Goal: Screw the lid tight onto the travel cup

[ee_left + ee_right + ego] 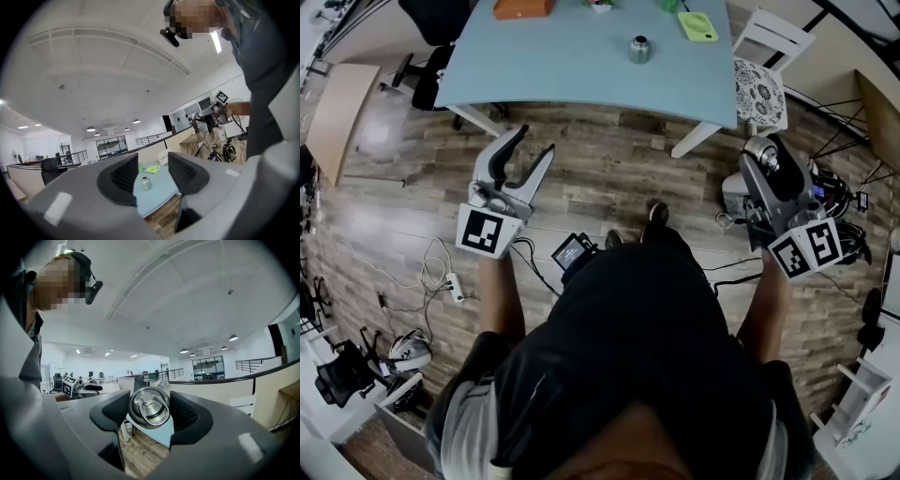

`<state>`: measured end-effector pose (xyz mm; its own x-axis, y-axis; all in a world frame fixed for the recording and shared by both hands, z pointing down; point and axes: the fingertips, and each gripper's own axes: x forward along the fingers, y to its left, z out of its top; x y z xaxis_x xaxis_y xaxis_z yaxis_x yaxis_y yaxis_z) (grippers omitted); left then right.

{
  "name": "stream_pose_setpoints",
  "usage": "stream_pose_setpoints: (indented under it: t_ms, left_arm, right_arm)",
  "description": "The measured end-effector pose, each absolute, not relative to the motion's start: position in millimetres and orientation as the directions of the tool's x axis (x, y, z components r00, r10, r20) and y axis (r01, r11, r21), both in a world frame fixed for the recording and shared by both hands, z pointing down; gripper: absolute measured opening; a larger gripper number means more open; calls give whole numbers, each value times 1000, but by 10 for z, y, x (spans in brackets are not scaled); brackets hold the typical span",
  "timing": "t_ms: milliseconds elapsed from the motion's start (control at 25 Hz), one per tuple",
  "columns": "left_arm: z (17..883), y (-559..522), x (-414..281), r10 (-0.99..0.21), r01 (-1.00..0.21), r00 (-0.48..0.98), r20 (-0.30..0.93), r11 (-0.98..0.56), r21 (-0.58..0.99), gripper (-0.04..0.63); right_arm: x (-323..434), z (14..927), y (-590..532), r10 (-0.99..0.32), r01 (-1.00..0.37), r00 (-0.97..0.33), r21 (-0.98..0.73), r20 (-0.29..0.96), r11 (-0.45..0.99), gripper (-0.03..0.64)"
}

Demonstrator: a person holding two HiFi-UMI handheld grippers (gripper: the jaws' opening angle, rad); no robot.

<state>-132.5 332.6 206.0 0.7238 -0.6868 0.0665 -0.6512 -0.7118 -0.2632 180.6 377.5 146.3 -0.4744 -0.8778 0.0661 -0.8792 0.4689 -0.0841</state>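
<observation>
The travel cup (639,49) stands upright on the pale blue table (562,56), well apart from both grippers. The right gripper (151,414) is clamped on the steel lid (149,404), while the left gripper (153,171) has its jaws apart and empty. I would steady the cup with the left first, then set the lid square on its mouth before turning.

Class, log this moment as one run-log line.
left hand-held gripper: open, empty | right hand-held gripper: shut on lid | travel cup: upright on table, untouched
</observation>
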Motion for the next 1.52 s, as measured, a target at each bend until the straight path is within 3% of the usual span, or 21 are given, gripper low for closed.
stream_pose_setpoints:
  t_ms: [1520]
  left_arm:
    - [2099,2031,-234,-858,-805,482,177,-513,-298,252]
  right_arm:
    - [2529,1796,1331,-635,-632,-772,-162,40,758,266]
